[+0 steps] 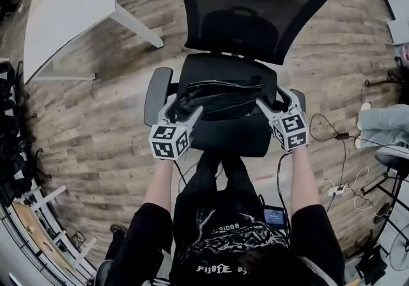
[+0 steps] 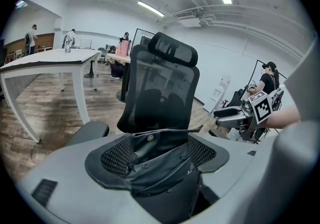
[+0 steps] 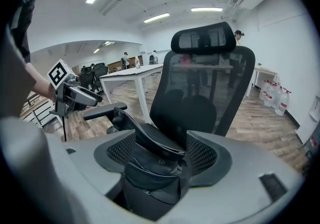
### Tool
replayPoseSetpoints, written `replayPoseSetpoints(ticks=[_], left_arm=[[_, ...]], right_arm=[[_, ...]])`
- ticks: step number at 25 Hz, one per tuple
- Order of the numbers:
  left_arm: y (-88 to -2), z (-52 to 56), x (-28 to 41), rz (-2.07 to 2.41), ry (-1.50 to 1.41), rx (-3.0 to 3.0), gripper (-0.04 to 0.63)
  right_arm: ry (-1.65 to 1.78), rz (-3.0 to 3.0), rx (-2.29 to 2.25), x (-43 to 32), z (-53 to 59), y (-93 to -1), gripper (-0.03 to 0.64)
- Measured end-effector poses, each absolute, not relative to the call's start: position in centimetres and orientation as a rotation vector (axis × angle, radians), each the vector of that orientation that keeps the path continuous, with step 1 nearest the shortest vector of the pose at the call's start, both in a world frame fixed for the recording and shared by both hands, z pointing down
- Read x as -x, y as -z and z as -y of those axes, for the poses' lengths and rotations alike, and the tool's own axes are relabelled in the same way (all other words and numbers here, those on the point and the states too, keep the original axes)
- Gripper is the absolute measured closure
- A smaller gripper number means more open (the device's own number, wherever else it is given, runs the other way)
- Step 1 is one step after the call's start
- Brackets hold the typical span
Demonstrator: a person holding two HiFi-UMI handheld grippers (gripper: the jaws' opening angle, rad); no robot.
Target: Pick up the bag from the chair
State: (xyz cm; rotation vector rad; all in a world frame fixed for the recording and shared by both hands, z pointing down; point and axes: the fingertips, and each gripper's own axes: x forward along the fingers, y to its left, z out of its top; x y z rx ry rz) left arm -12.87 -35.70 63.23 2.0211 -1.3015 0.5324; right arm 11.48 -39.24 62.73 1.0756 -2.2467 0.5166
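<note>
Clamping black bag at both ends. Left gripper pinching the bag's left edge, jaws pressing on dark fabric, with a snap button showing between them in the left gripper view. Right gripper pinching the bag's right end, jaws pressing on a folded flap and the layers under it. Bag lying across seat of black mesh-back office chair, mouth gaping upward, stretching between the two grippers. Cannot tell whether it is resting on the cushion or raised just off it. Chair's left armrest sitting just beside the left gripper. White table standing well apart on the chair's left, on wood floor. Cables trailing over the floor on the right.
</note>
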Motion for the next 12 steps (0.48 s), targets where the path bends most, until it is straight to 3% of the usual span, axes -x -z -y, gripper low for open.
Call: replayPoseSetpoints(ticks=[12], left_arm=[[-71.2, 38.9, 13.8, 1.190, -0.603, -1.971, 0.235]], right_arm=[[-0.584, 2.195, -1.009, -12.1, 41.3, -70.4, 0.282]])
